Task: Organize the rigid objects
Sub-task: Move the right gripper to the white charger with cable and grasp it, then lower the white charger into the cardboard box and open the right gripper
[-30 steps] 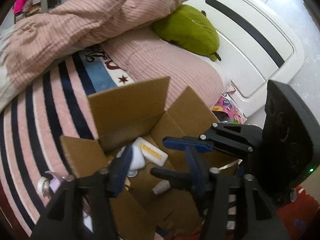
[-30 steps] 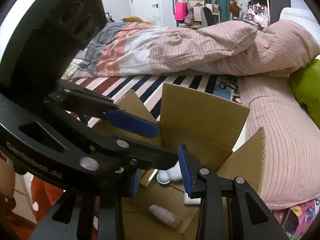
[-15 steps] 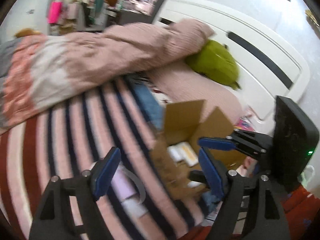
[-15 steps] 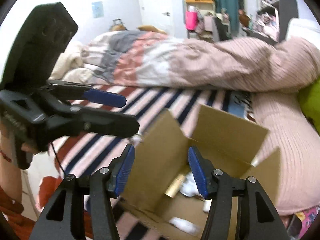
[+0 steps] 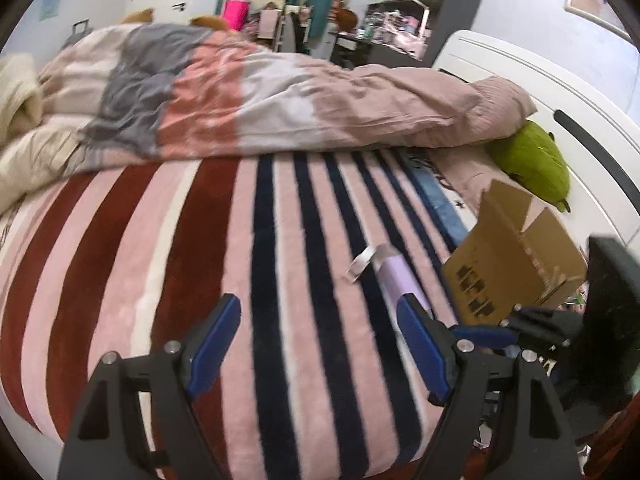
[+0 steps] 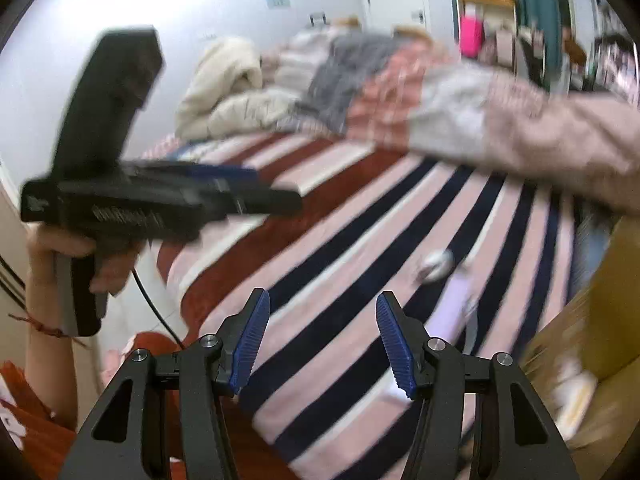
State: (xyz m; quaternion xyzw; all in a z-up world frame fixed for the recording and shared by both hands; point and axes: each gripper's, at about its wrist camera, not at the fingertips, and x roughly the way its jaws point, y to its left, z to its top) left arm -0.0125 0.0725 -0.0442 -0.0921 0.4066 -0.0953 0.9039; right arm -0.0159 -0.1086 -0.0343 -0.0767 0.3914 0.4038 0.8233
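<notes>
Both grippers, left [image 5: 316,344] and right [image 6: 322,344], were spread wide and held nothing; the lilac tube [image 5: 396,276] lay on the striped blanket [image 5: 160,240] ahead, beside the cardboard box [image 5: 516,256].

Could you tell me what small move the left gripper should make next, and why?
Probably ease the left gripper forward and to the right toward the lilac tube. Its jaws are open and empty, and the tube lies loose on the striped blanket beside the cardboard box.
</notes>
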